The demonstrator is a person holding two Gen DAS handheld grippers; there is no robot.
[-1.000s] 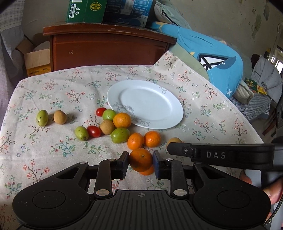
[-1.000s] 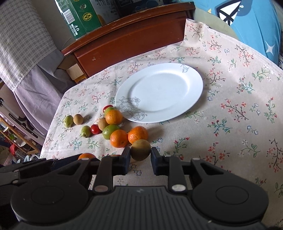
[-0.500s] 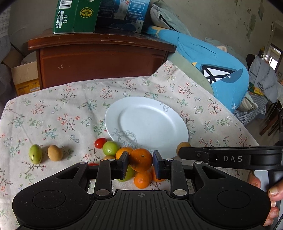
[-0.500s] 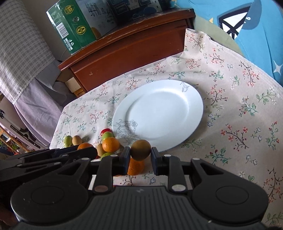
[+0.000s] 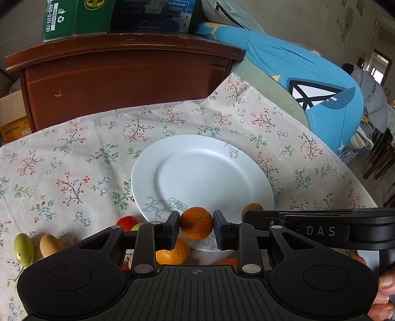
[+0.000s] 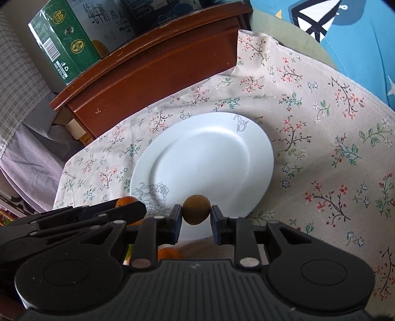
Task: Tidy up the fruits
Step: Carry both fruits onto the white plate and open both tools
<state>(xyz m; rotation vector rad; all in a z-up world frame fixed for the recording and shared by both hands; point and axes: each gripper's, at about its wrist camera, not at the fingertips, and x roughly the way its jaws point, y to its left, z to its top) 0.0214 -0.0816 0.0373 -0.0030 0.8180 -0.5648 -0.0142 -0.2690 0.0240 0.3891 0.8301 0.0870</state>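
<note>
My left gripper (image 5: 196, 224) is shut on an orange tangerine (image 5: 196, 222), held above the near rim of the white plate (image 5: 202, 172). My right gripper (image 6: 196, 211) is shut on a brown kiwi-like fruit (image 6: 196, 209), also over the plate's near edge (image 6: 202, 158). The brown fruit and right gripper show at the right of the left wrist view (image 5: 251, 210). The plate holds no fruit. Other fruits lie on the cloth near the left gripper: a tangerine (image 5: 172, 254), a red tomato (image 5: 126, 222), a green fruit (image 5: 23, 248) and a brown fruit (image 5: 49, 244).
A floral tablecloth (image 5: 74, 172) covers the table. A dark wooden cabinet (image 5: 123, 74) with green and blue boxes (image 5: 74, 17) stands behind it. A blue cushion (image 5: 308, 86) lies at the back right. The table edge drops off at the right.
Both grippers have moved forward toward the plate with their fruits still held. The plate looks larger and nearer; the loose fruits have dropped to the bottom of the views.
</note>
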